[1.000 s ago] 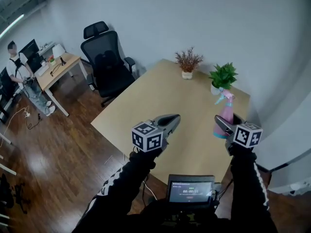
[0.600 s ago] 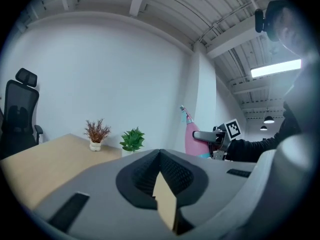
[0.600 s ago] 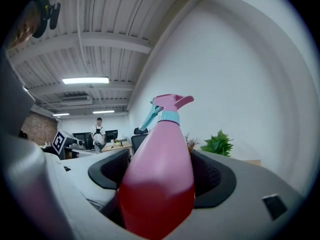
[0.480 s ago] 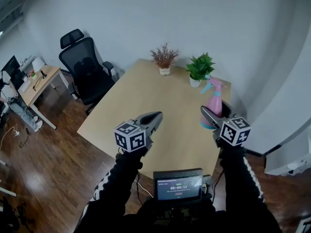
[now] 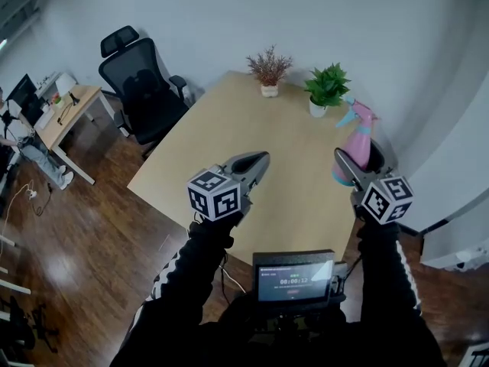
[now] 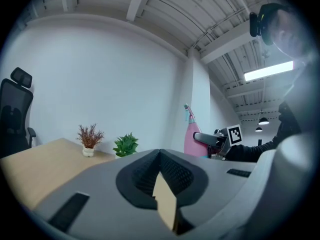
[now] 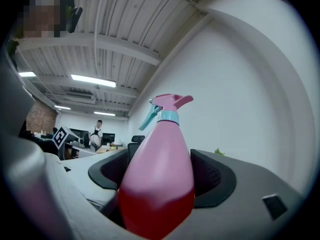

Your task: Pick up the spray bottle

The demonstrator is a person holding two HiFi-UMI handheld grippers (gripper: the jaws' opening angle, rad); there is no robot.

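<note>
A pink spray bottle [image 5: 357, 144] with a light-blue collar and trigger stands upright between the jaws of my right gripper [image 5: 359, 165], which is shut on its body, held above the table's right side. In the right gripper view the spray bottle [image 7: 159, 169] fills the space between the two dark pads. My left gripper [image 5: 254, 162] hovers over the middle of the wooden table [image 5: 229, 151], jaws shut with nothing in them. From the left gripper view the spray bottle [image 6: 191, 136] and the right gripper [image 6: 212, 140] show at the right.
Two potted plants stand at the table's far edge: a reddish dried one [image 5: 268, 69] and a green one [image 5: 326, 89]. A black office chair [image 5: 145, 90] sits left of the table. A desk with monitors [image 5: 53, 109] is at far left. White walls are close behind and to the right.
The head view has shifted a little; both grippers sit slightly right and higher in it than half a second ago. The right gripper has kept its hold on the bottle throughout.
</note>
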